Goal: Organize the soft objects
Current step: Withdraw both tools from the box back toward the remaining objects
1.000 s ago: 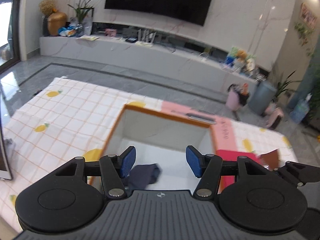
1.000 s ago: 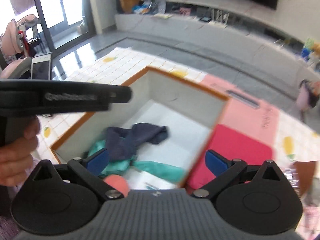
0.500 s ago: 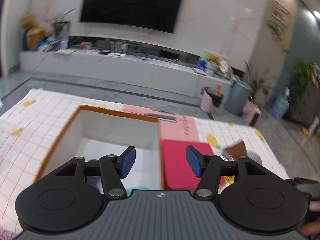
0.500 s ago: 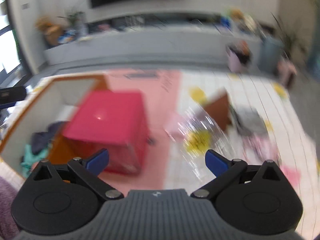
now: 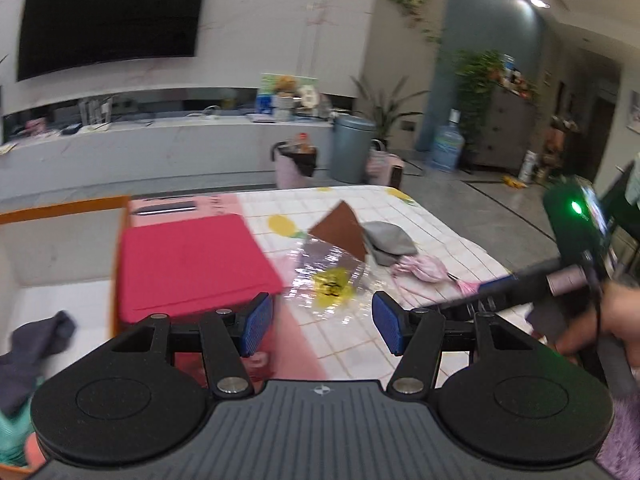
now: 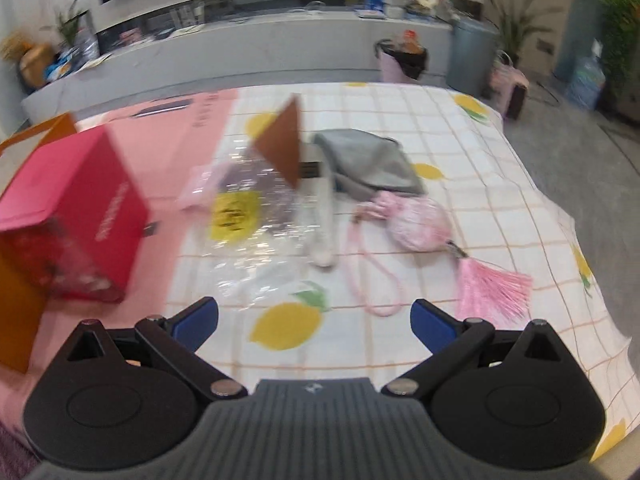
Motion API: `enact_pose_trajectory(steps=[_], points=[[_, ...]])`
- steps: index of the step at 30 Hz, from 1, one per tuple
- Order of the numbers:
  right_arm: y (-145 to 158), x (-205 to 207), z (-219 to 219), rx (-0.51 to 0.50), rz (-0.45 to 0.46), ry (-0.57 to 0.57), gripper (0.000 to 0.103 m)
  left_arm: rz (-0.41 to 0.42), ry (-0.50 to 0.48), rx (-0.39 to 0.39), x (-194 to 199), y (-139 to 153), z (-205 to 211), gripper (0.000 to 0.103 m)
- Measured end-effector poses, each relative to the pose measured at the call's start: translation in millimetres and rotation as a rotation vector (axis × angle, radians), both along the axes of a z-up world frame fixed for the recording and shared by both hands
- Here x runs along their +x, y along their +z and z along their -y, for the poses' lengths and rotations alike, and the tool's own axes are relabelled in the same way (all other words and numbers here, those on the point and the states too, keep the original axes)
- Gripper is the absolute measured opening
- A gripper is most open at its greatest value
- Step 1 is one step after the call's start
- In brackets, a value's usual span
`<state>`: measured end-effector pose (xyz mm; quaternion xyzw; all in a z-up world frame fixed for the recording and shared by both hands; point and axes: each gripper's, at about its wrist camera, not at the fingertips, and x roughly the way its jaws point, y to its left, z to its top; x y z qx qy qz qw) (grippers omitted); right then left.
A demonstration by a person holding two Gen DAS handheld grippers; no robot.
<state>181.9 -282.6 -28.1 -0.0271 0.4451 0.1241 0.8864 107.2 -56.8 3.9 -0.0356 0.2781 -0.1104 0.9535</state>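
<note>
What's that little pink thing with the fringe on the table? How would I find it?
Start at the lemon-print tablecloth and find the crumpled grey cloth near its middle. Just in front of it lies the small pink pouch. Its looped cord and bright pink tassel set it apart from everything nearby.

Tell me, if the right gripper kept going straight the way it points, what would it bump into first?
Probably the tablecloth itself. The right gripper is open and empty, aimed down at a bare patch by a printed lemon. The pink cord of the pouch lies just past that, so it might catch that; depth is hard to judge.
</note>
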Motion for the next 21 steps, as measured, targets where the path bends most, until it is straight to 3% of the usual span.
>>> enact_pose_trajectory(steps=[4,11,21], points=[[-11,20,13,-0.02,0.017,-0.049,0.1,-0.012,-0.022,0.05,10,-20,23,0.068],[-29,49,1,-0.117,0.058,-0.051,0.1,-0.103,-0.03,0.036,32,-42,45,0.068],[-47,79,-3,-0.222,0.168,-0.039,0.1,-0.11,0.023,0.125,65,-69,79,0.068]])
